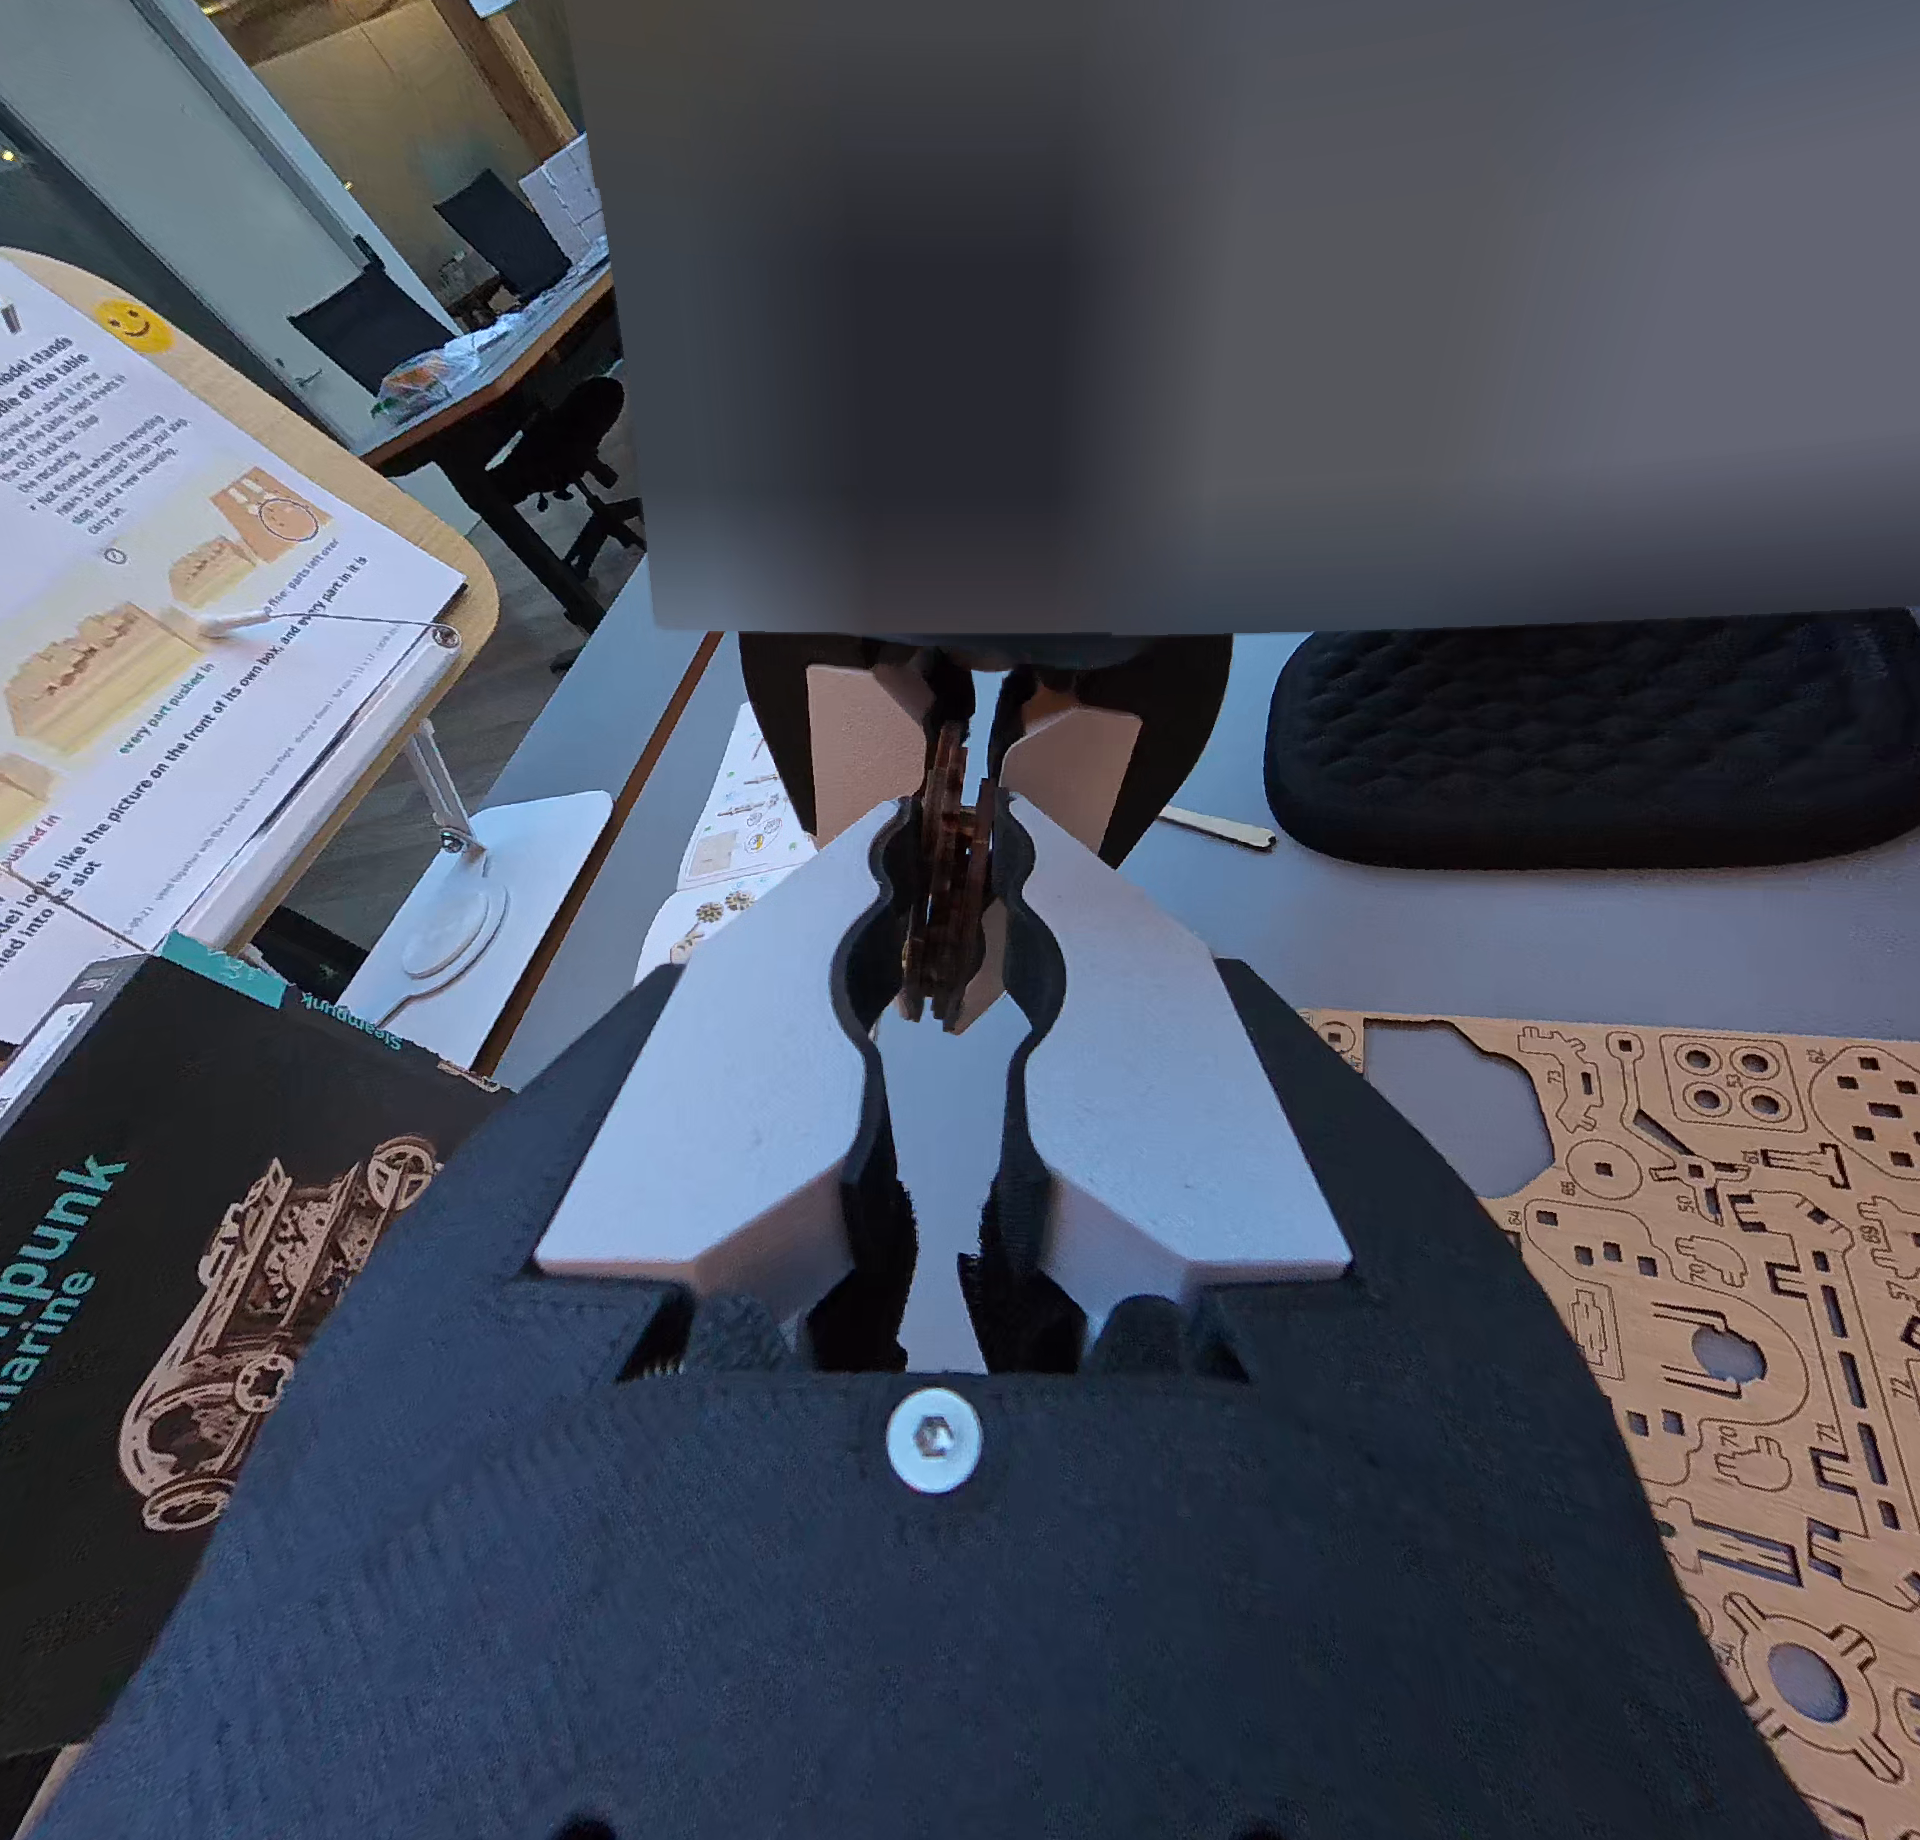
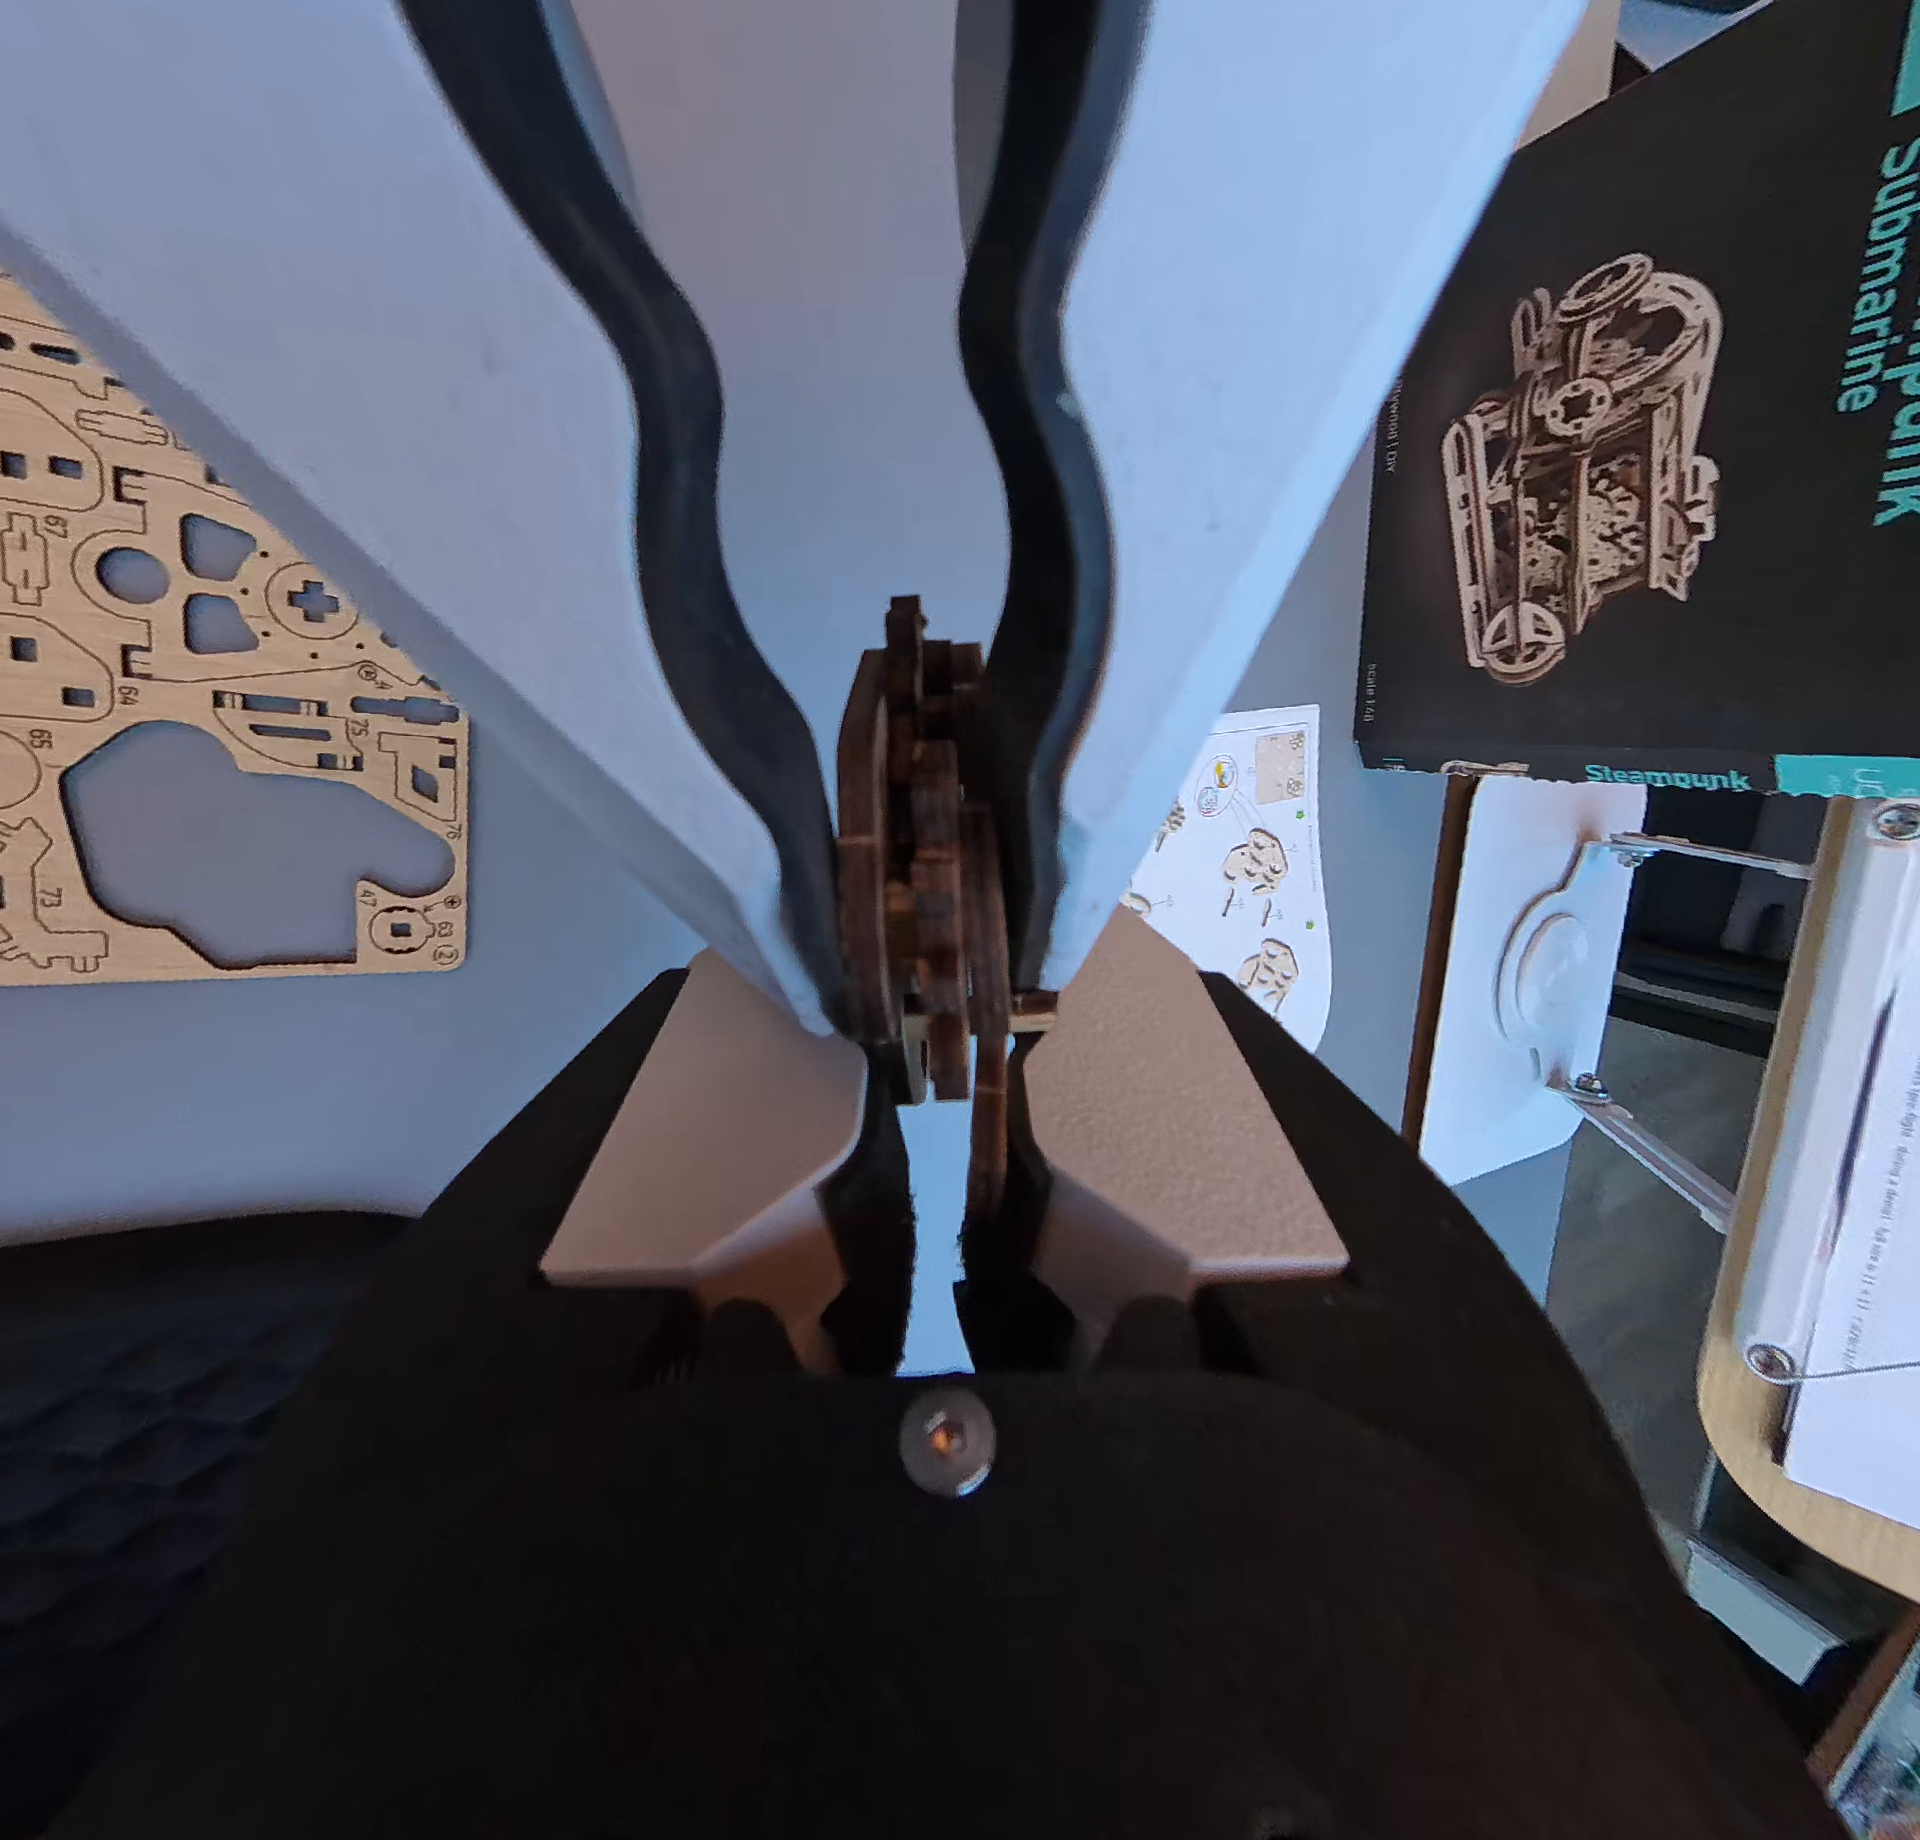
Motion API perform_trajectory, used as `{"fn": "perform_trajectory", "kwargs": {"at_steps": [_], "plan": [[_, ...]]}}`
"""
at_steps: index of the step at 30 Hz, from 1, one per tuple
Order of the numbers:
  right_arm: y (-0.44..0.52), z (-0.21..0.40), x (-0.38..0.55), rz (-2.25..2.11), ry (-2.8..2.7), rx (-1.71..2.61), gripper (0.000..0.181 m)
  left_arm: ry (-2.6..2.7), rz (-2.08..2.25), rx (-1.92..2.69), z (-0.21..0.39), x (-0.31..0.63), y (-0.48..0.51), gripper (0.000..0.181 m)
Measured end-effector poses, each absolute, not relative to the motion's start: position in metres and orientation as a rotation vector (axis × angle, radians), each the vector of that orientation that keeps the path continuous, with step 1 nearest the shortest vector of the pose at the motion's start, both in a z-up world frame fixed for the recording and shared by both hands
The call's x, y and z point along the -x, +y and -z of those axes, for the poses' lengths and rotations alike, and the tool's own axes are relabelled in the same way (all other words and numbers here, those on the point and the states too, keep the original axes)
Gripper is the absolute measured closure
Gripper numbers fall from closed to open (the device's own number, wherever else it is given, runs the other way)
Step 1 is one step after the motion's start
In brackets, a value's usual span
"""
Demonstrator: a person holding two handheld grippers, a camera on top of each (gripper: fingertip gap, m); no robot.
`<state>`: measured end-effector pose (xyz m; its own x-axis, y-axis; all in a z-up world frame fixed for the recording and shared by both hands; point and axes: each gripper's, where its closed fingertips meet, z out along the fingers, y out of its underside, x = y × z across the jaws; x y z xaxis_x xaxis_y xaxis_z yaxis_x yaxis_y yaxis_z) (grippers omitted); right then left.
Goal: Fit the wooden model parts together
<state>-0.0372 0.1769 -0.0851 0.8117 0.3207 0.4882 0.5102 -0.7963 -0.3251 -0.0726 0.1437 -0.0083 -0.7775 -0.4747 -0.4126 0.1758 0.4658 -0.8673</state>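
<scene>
Grey tabletop is stretching under everything, with office desks and chairs sitting dim beyond its far edge.

Between the two tools, a small dark-edged wooden sub-assembly of stacked, toothed layers is being held edge-on above the table. The left gripper is closing its black-lined white fingers on the stack's near end, the piece sitting right at the tips. The right gripper is meeting it nose to nose from the opposite side, its jaws pinching the other end of the same stack. In the right wrist view, one thin layer is running back between its pads while a toothed layer is standing proud of the others.

Judging by this, the pressing-together step is under way: both tools are gripping one cluster of layers, and I cannot tell whether every layer is seated flush. The next move seems to call for a steady, straight squeeze along the stack, with neither tool twisting, since thin plywood tabs could snap.

Just right of the left fingers, the laser-cut plywood sheet is lying flat with several parts already punched out. Left of them, the black kit box is resting, and a folded instruction leaflet is lying beyond the fingertips. Farther left, a printed guide on a white stand is leaning. A black quilted pad and a small wooden stick are lying far right.
</scene>
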Motion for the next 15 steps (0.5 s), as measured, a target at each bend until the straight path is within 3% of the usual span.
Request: {"fn": "perform_trajectory", "kwargs": {"at_steps": [1, 15], "plan": [[0.177, 0.086, 0.038, 0.559, -0.615, 2.553, 0.175, 2.094, 1.335, 0.252, 0.009, 0.072, 0.144, 0.169], [0.187, 0.083, 0.044, 0.518, -0.631, 2.476, 0.172, 2.083, 1.330, 0.202, 0.007, 0.074, 0.147, 0.171]]}}
